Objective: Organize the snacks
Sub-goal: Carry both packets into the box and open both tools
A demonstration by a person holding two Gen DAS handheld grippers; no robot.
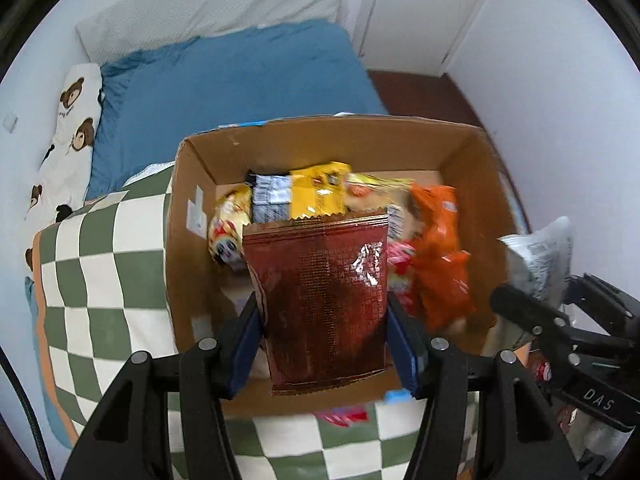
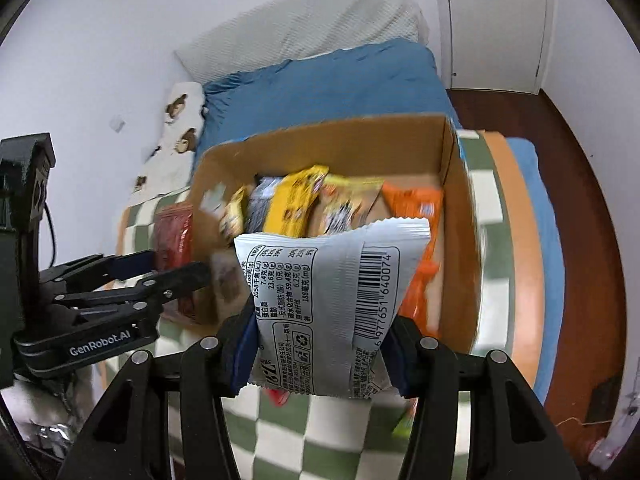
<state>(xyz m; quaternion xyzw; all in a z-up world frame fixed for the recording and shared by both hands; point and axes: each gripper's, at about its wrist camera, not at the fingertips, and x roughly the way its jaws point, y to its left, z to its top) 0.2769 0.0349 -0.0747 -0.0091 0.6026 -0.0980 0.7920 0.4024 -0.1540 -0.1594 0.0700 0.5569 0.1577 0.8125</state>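
Observation:
A cardboard box sits on a green-and-white checked blanket; it also shows in the right wrist view. It holds several snack packs: yellow, orange, grey-black. My left gripper is shut on a dark red foil snack pack, held over the box's near side. My right gripper is shut on a grey-white snack pack with a barcode, held above the box's near edge. Each gripper shows in the other's view: the right one, the left one.
The checked blanket covers a bed with a blue sheet, a white pillow and a bear-print pillow. A red pack lies on the blanket before the box. A white door and dark wood floor lie to the right.

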